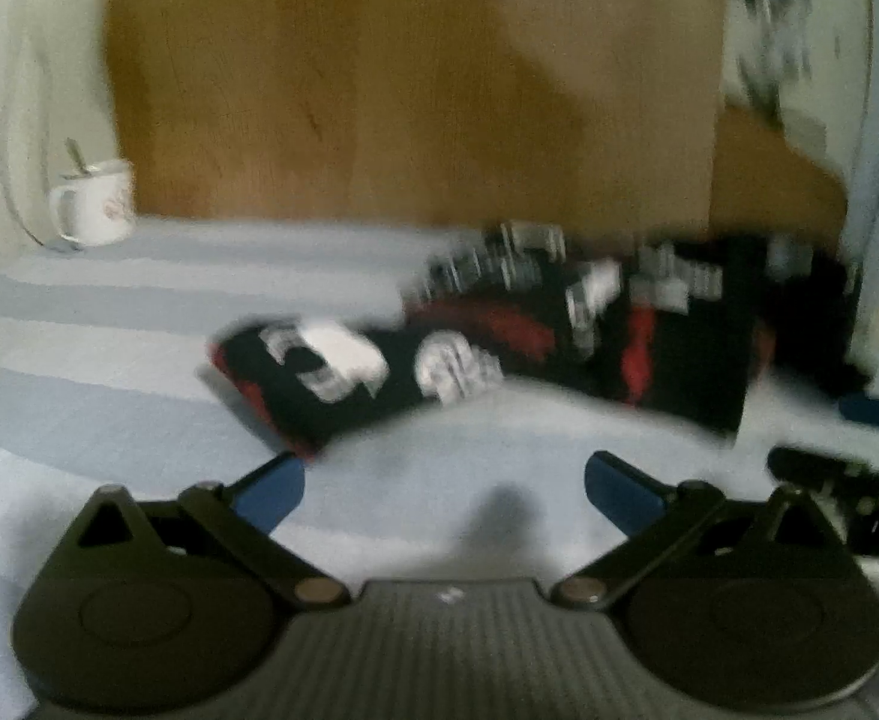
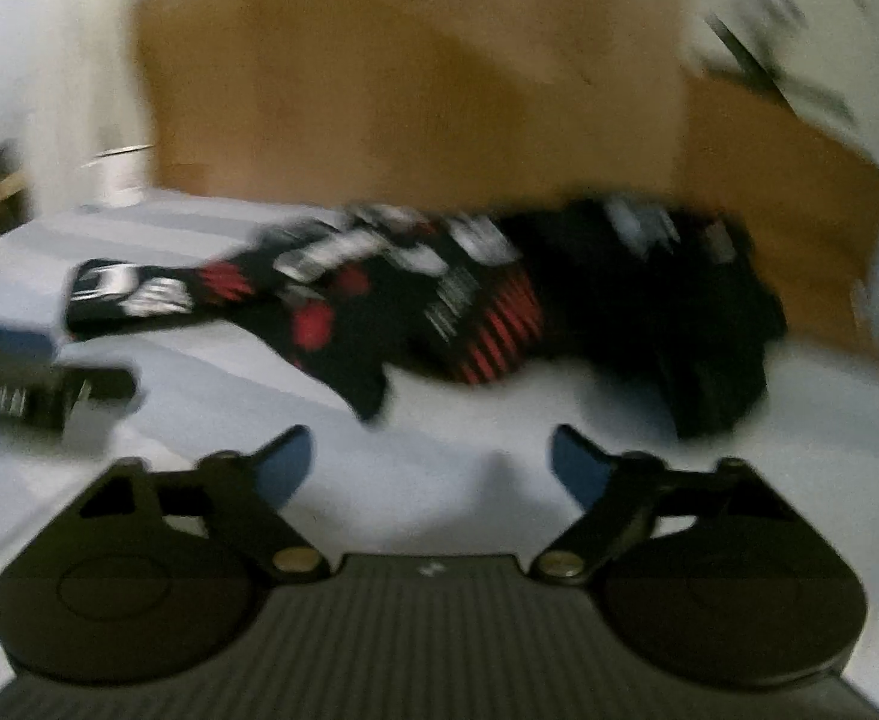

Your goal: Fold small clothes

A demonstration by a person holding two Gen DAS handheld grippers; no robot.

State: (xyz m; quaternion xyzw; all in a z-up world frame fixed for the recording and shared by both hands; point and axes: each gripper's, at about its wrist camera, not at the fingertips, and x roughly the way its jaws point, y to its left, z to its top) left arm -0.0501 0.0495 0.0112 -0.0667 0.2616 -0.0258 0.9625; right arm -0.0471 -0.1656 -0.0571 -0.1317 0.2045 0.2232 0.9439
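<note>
A black garment with red and white print [image 1: 499,348] lies crumpled on the blue-and-white striped cloth [image 1: 79,360]; it also shows in the right wrist view [image 2: 439,312]. My left gripper [image 1: 444,489] is open and empty, just in front of the garment's near left corner. My right gripper [image 2: 430,471] is open and empty, just in front of the garment's near edge. The right gripper shows at the right edge of the left wrist view [image 1: 847,498]. The left gripper shows at the left edge of the right wrist view [image 2: 31,384]. Both views are blurred.
A white mug with a spoon [image 1: 94,204] stands at the back left by the wall. A brown wooden board [image 1: 409,90] rises behind the cloth. A white patterned fabric [image 1: 781,30] hangs at the upper right.
</note>
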